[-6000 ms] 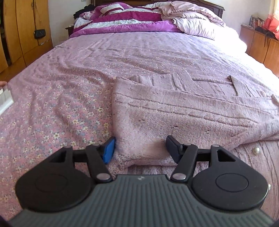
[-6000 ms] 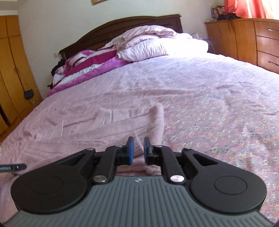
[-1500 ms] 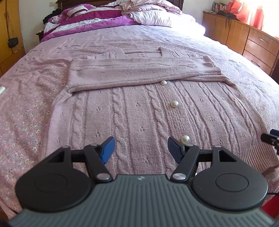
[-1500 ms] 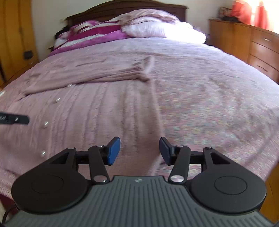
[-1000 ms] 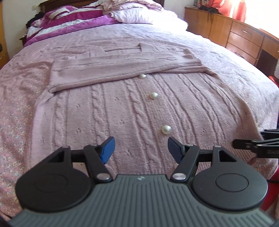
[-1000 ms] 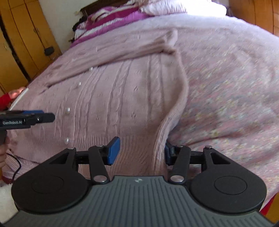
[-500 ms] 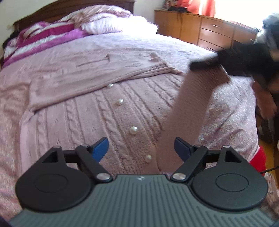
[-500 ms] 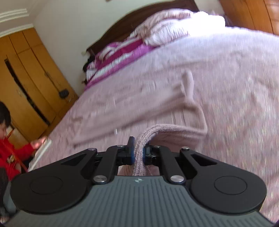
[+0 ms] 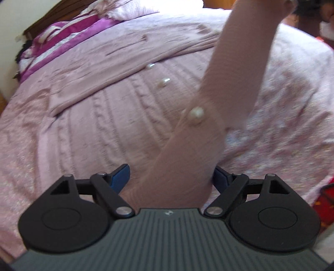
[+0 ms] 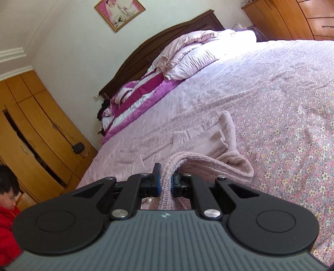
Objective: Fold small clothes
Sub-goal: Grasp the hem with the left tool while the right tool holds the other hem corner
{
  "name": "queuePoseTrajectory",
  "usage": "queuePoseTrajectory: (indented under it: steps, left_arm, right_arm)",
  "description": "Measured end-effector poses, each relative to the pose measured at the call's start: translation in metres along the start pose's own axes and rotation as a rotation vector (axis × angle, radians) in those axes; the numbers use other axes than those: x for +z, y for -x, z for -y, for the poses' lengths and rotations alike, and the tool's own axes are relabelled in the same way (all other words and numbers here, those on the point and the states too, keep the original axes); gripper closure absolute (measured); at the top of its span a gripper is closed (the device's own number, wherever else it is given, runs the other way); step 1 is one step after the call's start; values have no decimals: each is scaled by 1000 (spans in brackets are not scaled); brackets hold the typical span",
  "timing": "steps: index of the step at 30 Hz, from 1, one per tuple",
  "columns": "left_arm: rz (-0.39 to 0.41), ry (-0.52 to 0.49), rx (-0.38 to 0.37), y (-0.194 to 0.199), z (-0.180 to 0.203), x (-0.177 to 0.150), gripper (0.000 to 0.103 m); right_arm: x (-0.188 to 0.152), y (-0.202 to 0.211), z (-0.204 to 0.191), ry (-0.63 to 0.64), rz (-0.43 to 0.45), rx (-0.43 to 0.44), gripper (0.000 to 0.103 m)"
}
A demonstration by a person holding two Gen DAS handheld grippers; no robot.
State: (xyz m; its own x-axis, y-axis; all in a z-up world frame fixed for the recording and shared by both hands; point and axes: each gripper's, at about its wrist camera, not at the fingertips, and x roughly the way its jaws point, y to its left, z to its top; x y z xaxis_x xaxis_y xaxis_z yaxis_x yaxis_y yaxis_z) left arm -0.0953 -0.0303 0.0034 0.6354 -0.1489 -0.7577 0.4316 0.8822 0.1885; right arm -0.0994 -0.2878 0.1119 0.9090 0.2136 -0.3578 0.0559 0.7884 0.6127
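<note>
Both grippers are working the pink cardigan (image 9: 117, 116) spread on the bed (image 10: 292, 104). The right gripper (image 10: 166, 182) is pinching the ribbed hem with jaws nearly closed, lifting it to start a fold. The left gripper (image 9: 170, 177) is gaping wide around the raised band, gripping nothing, probably preparing to take its own hold.

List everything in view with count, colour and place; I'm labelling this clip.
cardigan: one, pink knit, flat on the bed, its hem lifted.
buttons: at least three, pearl white, along the cardigan's front.
bedspread: one, pink floral, over the bed.
quilts: a heap, magenta-white and pale pink, by the headboard.
headboard: one, dark wood.
picture: one, gold-framed, on the wall.
wardrobe: one, orange wood, left.
dresser: one, wooden, right.
child: one, red top, lower left.
left gripper: open, hem between its fingers.
right gripper: shut on the hem.
</note>
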Motion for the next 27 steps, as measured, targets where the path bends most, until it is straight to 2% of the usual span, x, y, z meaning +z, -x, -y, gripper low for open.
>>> queuePoseTrajectory:
  steps: [6, 9, 12, 14, 15, 17, 20, 27]
  left_arm:
    - [29, -43, 171, 5, -12, -5, 20]
    - [61, -24, 182, 14, -19, -9, 20]
    - [87, 9, 187, 14, -25, -11, 39]
    - [90, 25, 187, 13, -25, -10, 64]
    - [98, 37, 169, 13, -27, -10, 69]
    - [108, 52, 135, 15, -27, -9, 85]
    - [143, 68, 139, 22, -25, -7, 90]
    - [254, 90, 153, 45, -31, 15, 91]
  right_arm:
    - [-4, 19, 7, -15, 40, -5, 95]
    - [-13, 27, 16, -38, 42, -14, 95]
    - [-22, 32, 27, -63, 44, -26, 95]
    - [-27, 34, 35, -98, 35, -23, 95]
    - [-29, 35, 39, -120, 28, -18, 94]
    - [-33, 34, 47, -151, 18, -17, 94]
    - [-38, 32, 49, -129, 14, -50, 94]
    - [-41, 35, 46, -78, 34, -51, 94]
